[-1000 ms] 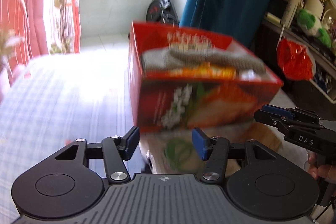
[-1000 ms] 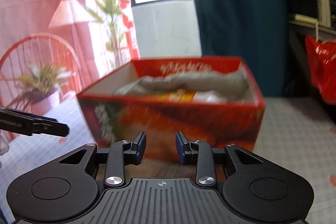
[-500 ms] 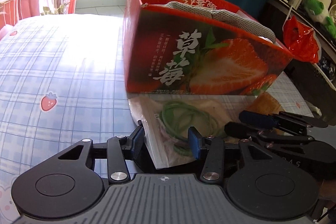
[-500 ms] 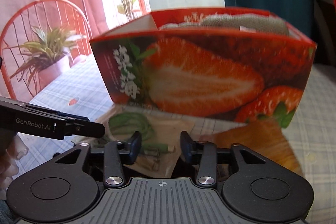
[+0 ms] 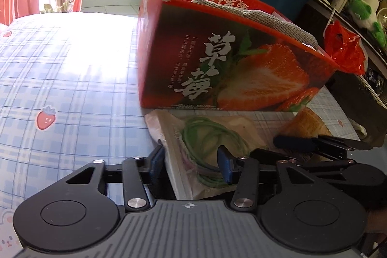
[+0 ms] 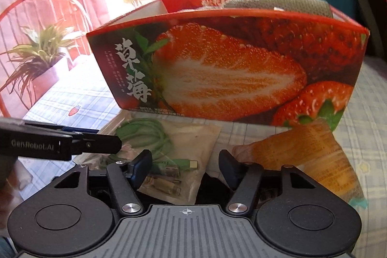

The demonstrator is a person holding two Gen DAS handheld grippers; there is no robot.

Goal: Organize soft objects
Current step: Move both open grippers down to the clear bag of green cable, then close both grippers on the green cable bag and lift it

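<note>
A grey knit (image 5: 278, 22) already fills the strawberry box (image 6: 229, 69); the cable pouch (image 6: 174, 144) and orange packet (image 6: 307, 156) remain outside. The left gripper (image 5: 191, 161), jaws just narrowing, straddles the pouch; the right gripper (image 6: 185, 166), jaws just widening, holds nothing.

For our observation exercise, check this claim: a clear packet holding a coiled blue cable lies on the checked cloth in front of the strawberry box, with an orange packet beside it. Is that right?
Not quite: the coiled cable is green, not blue, as the right wrist view shows. The rest holds: its clear packet lies on the checked cloth in front of the strawberry box, with the orange packet beside it.
</note>
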